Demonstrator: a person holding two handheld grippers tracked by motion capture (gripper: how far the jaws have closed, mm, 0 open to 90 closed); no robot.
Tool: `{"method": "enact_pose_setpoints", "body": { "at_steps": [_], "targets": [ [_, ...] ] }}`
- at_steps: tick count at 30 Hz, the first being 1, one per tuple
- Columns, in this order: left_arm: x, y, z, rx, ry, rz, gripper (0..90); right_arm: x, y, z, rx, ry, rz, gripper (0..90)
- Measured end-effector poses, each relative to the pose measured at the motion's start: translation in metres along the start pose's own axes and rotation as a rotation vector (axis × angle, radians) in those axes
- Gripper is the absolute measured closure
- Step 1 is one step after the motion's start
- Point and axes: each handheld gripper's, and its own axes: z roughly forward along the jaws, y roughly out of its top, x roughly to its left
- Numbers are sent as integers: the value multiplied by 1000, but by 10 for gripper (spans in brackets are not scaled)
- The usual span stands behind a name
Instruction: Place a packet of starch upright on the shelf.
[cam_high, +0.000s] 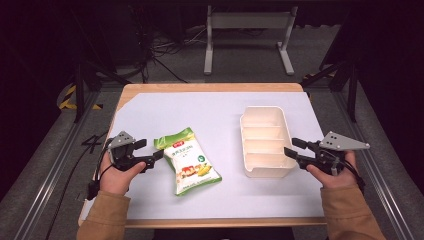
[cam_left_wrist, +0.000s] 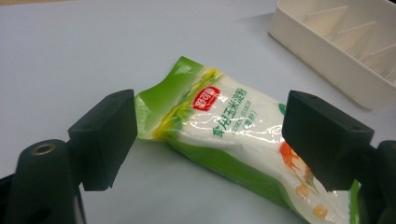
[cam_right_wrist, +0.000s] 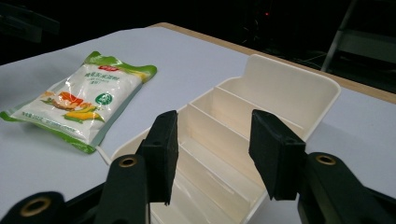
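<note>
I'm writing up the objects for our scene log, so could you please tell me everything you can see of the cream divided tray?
The cream divided tray is an oblong, matte, plastic-looking box with rounded corners, split by cross walls into four compartments, all empty. It sits upright on the white table cover, right of centre, long side running away from the person. The right gripper is at its near right corner, jaws open, one on each side of the wall. The starch bag lies apart to its left.

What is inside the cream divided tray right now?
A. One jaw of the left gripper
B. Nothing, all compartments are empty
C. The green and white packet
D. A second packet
B: the tray shows bare compartments in the high view, while the packet lies flat on the table to its left, apart from it.
</note>
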Motion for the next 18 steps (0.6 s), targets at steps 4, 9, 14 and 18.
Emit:
{"method": "enact_pose_setpoints", "body": {
  "at_steps": [4, 9, 14, 18],
  "targets": [
    [1, 5, 6, 2, 7, -1, 165, 2, -2, -4, 9, -18, -7, 508],
    [3, 10, 19, -2, 21, -15, 129, 2, -5, -13, 12, -53, -3, 483],
    [12, 12, 33, 15, 62, -66, 105, 2, -10, -23, 21, -87, 10, 463],
    [21, 11, 44, 38, 73, -113, 99, 2, -14, -30, 31, -106, 25, 460]
  ]
}}
